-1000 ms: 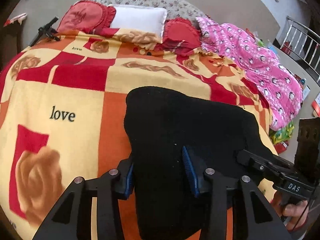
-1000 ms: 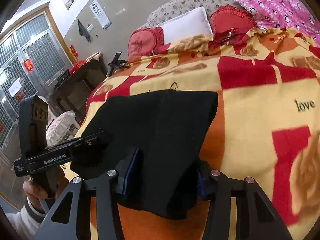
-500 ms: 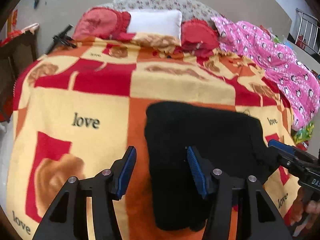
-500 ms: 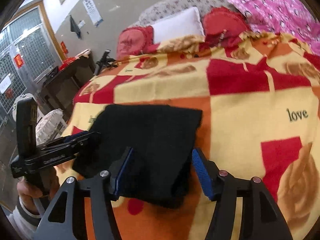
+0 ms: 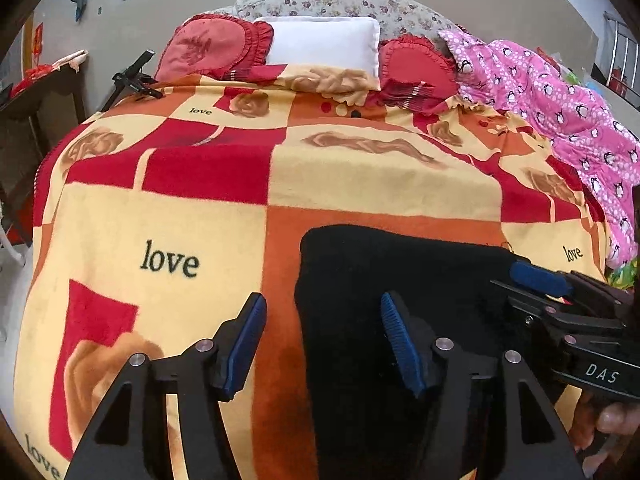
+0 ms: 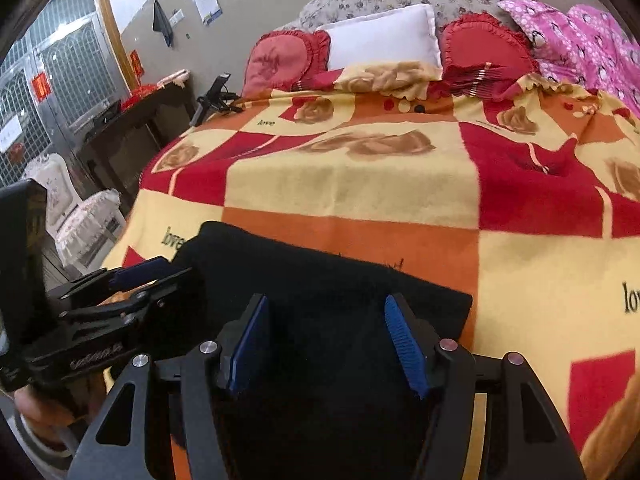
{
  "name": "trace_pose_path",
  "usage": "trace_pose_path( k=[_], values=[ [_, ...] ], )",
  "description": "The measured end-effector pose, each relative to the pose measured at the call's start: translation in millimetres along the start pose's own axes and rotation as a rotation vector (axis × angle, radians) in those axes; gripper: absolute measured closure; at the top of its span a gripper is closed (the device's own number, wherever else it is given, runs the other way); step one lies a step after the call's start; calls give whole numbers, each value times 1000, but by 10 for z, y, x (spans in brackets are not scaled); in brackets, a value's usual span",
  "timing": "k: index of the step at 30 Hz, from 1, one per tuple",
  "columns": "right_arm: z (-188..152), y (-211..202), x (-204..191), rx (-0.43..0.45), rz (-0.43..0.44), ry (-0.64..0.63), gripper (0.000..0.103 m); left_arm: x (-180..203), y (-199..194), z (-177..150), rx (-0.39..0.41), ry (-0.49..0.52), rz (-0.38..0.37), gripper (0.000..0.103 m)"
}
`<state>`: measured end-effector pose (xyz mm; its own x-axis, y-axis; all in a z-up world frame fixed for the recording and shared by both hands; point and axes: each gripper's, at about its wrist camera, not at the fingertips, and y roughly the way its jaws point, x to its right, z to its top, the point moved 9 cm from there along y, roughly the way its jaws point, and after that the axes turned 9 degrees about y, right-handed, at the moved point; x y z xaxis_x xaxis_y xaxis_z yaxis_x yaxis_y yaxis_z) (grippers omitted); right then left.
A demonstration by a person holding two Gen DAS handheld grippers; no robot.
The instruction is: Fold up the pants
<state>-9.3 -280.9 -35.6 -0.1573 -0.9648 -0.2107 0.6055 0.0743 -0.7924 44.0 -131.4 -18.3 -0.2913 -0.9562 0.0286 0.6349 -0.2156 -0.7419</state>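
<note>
The black pants [image 5: 404, 276] lie folded in a flat block on the red, orange and yellow blanket [image 5: 360, 176], near the bed's front edge. They also show in the right wrist view [image 6: 320, 304]. My left gripper [image 5: 322, 340] is open and empty, above the left edge of the pants. My right gripper [image 6: 328, 344] is open and empty, above the middle of the pants. Each gripper shows in the other's view: the right one [image 5: 568, 320] at the pants' right side, the left one [image 6: 120, 288] at their left side.
A white pillow [image 5: 320, 46] and red cushions [image 5: 212, 52] lie at the head of the bed. A pink penguin-print quilt [image 5: 560, 104] lies along the right side. A dark side table [image 6: 132, 132] and covered chairs [image 6: 84, 220] stand left of the bed.
Both grippers have opened, let go of the pants and drawn back a little. The pants now lie flat on the blanket.
</note>
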Motion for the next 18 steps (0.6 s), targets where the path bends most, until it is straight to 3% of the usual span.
trace_pose_path(
  k=[7,14,18],
  values=[
    [-133,-369,-88,23,0,-12,39,-14,-161,-65,0,6,1,43],
    [-491,-451,-22,22,-108,-59,30,49,-203,-198,15,15,6,43],
    [-500,-445,-24,28,-143,-81,28,61,-289,-217,24,35,21,43]
  ],
)
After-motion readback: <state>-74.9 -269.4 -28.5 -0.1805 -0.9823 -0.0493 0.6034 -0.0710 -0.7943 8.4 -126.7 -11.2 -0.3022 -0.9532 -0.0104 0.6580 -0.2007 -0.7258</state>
